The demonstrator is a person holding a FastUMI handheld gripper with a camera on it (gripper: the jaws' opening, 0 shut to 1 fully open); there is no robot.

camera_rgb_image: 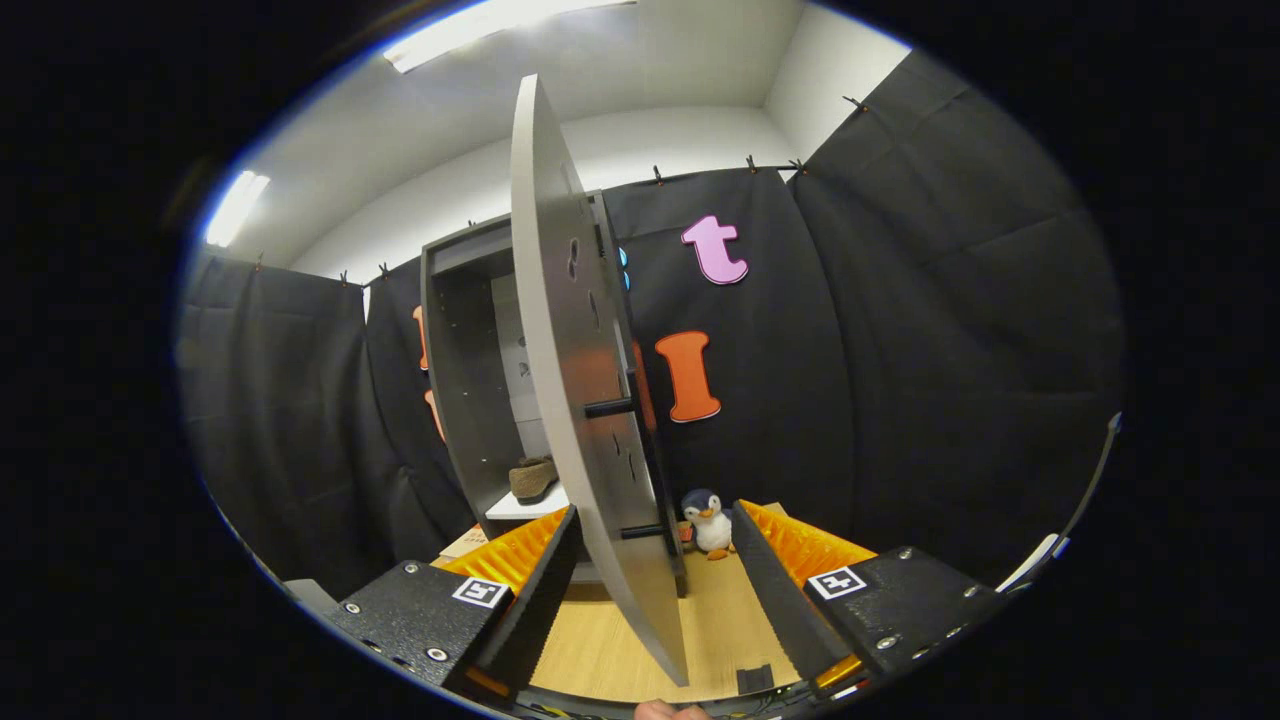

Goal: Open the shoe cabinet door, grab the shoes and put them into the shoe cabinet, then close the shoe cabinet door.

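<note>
Two fingers of the gripper stand spread wide apart, one at about seven o'clock and one at about five o'clock, pressing on nothing. Between them rises the free edge of the cabinet door, a grey panel seen nearly edge-on and swung open toward the camera. Its lower corner comes down close to six o'clock, nearer the left finger than the right, though whether it touches that finger cannot be told. Two short dark pegs stick out of the door's right face, one near its middle and one lower down. A bit of a hand shows at six o'clock, under the fingers.

Under the door and fingers lies a light wooden floor. Just beyond the right finger, at about five o'clock from the door's middle, a small toy penguin stands on that floor, near the foot of the cabinet.

Beyond the door, at about nine o'clock from it, the shoe cabinet stands open, dark grey inside. On its pale bottom shelf sits a brown shoe, beyond the left finger and partly hidden by the door.

Farthest back, black cloth hangs all around, with a white wall and ceiling lights above, at twelve o'clock.
</note>
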